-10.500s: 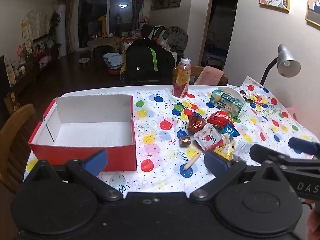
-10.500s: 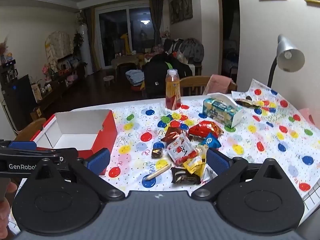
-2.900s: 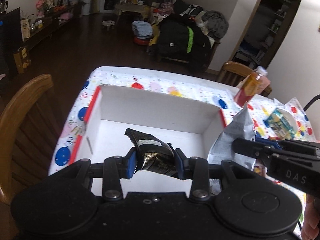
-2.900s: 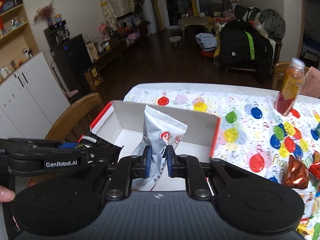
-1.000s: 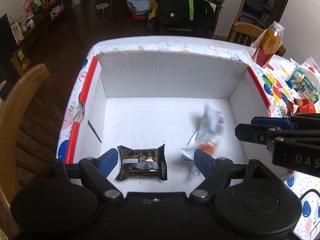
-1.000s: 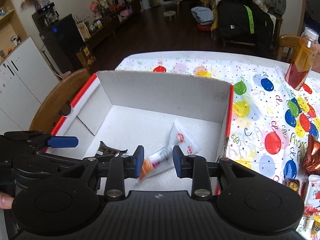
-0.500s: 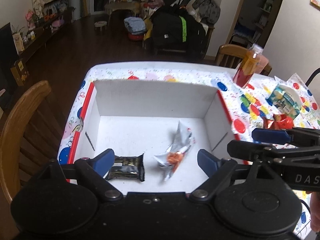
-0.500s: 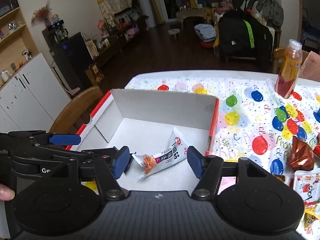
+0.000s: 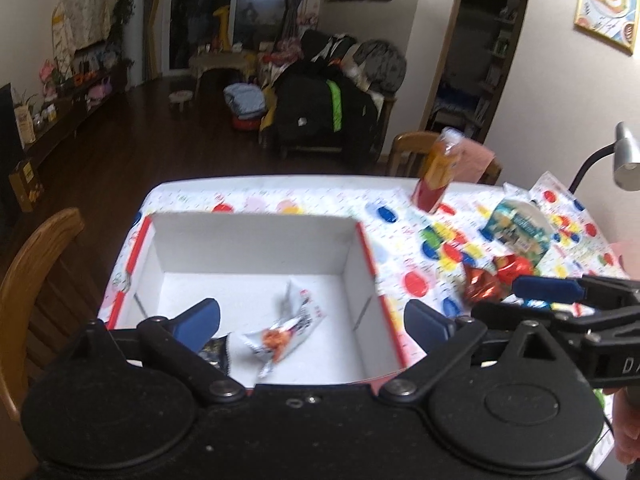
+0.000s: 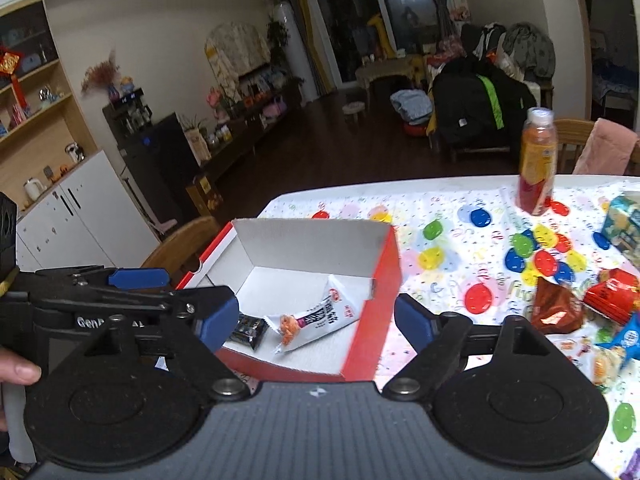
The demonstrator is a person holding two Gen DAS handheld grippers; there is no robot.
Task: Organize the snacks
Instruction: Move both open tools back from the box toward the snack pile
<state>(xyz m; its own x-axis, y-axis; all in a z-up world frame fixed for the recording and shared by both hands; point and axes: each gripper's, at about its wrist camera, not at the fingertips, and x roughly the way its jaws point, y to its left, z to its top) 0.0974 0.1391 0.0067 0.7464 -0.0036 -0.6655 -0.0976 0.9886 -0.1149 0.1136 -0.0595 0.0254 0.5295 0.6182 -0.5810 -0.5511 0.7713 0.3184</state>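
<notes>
A red box (image 9: 256, 236) (image 10: 380, 320) with a white inside stands on the balloon-print tablecloth. In it lie a silver snack packet (image 9: 286, 330) (image 10: 316, 322) and a small black packet (image 9: 214, 354) (image 10: 248, 330). My left gripper (image 9: 312, 320) hangs open above the box's near edge, nothing between its blue pads. My right gripper (image 10: 316, 316) is also open, raised over the box's near right corner. A pile of loose snacks (image 9: 496, 276) (image 10: 580, 304) lies to the right of the box. Each gripper shows at the edge of the other's view.
An orange drink bottle (image 9: 438, 172) (image 10: 538, 164) stands at the table's far side. A blue-green tissue box (image 9: 516, 228) (image 10: 624, 224) sits at the right, near a grey desk lamp (image 9: 624, 156). A wooden chair (image 9: 36, 280) stands left of the table.
Both packets were held over the box, then let go and now lie in it. Over the last half second both open grippers have pulled back and risen, the right one swinging rightward.
</notes>
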